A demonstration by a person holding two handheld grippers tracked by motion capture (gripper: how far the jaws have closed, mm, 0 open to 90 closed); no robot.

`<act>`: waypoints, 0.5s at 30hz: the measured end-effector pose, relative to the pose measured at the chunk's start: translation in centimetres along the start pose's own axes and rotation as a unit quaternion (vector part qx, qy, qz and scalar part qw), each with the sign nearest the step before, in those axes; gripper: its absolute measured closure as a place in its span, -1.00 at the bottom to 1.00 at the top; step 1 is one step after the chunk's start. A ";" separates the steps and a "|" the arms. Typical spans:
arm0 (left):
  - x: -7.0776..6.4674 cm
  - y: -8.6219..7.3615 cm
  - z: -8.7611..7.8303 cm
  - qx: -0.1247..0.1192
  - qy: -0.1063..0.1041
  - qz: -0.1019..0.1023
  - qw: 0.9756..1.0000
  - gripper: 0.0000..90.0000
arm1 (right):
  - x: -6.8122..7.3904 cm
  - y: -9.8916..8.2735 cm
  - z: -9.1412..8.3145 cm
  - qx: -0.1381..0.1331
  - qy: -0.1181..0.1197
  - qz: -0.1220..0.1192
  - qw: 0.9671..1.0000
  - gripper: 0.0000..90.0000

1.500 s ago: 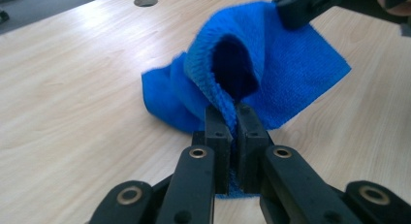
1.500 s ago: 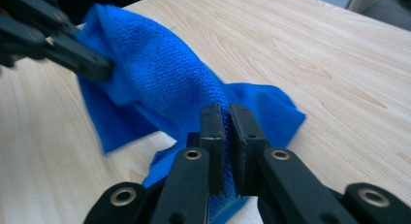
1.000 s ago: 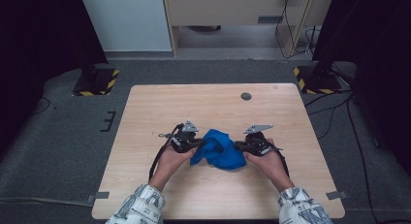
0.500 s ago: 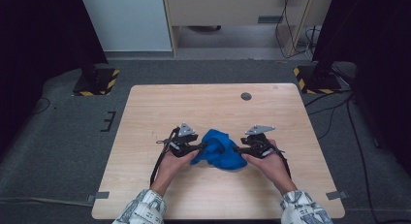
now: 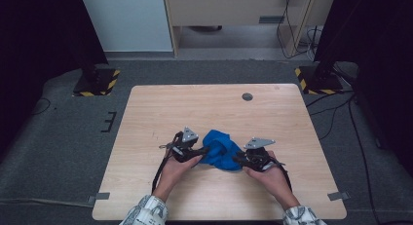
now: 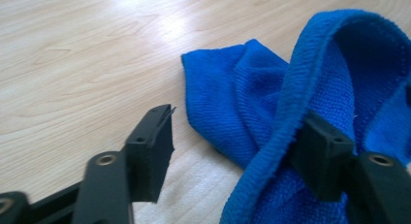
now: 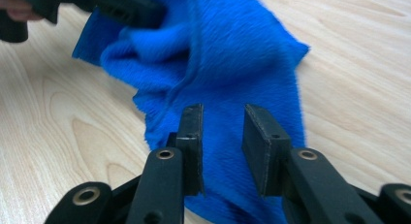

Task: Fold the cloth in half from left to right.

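High view: a crumpled blue cloth (image 5: 221,151) lies on the wooden desk (image 5: 156,108), on the person's side of the small dark round spot (image 5: 247,96) set in the desk top. The left claw (image 5: 204,150) comes at the cloth from its left edge and the right claw (image 5: 237,161) from its right edge, each held in a hand (image 5: 176,167) rising from the near edge of the desk; the right hand (image 5: 270,175) sits just right of the cloth. Left gripper view: the left claw (image 6: 237,151) stands wide, its jaws having just been opening; one jaw is over bare wood beside the cloth (image 6: 252,112), while the other lies against a raised fold whose hemmed edge drapes across it, so nothing is pinched. Right gripper view: the right claw (image 7: 222,132) is narrow but parted, its jaws having just been closing, with the cloth (image 7: 218,59) seen through the gap; whether the pads press on the fabric I cannot tell. Beyond the cloth in that view, the left claw's dark jaw (image 7: 131,8) touches the cloth's far edge.
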State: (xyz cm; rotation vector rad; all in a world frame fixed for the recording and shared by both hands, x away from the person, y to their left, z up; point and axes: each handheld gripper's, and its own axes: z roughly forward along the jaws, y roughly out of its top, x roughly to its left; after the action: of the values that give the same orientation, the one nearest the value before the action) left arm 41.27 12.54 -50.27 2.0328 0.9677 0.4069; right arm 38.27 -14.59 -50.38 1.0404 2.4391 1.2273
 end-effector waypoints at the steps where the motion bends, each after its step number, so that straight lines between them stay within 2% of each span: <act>1: 0.0 0.0 0.0 -0.002 0.001 -0.002 1.000 -0.10 | 0.2 -0.1 0.2 0.000 0.002 -0.002 1.000 0.51; 5: 0.1 0.0 -0.1 -0.002 -0.005 -0.008 1.000 0.11 | 1.0 -0.3 0.7 -0.002 0.010 -0.009 1.000 0.42; 8: 0.0 0.0 -0.1 0.000 -0.017 -0.008 1.000 0.35 | 1.7 -0.3 1.1 -0.002 0.015 -0.014 1.000 0.24; 10: -0.1 0.0 0.0 0.003 -0.023 -0.006 1.000 0.44 | 2.0 -0.3 1.3 -0.002 0.017 -0.019 1.000 0.14; 15: -0.2 -0.1 0.0 0.009 -0.027 -0.003 1.000 0.75 | 2.9 -0.5 2.3 0.017 0.010 -0.035 0.999 -0.13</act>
State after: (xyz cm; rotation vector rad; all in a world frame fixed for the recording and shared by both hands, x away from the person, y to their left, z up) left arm 41.13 12.45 -50.29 2.0452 0.9475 0.3398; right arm 36.98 -11.39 -51.88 0.9472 2.4961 1.1838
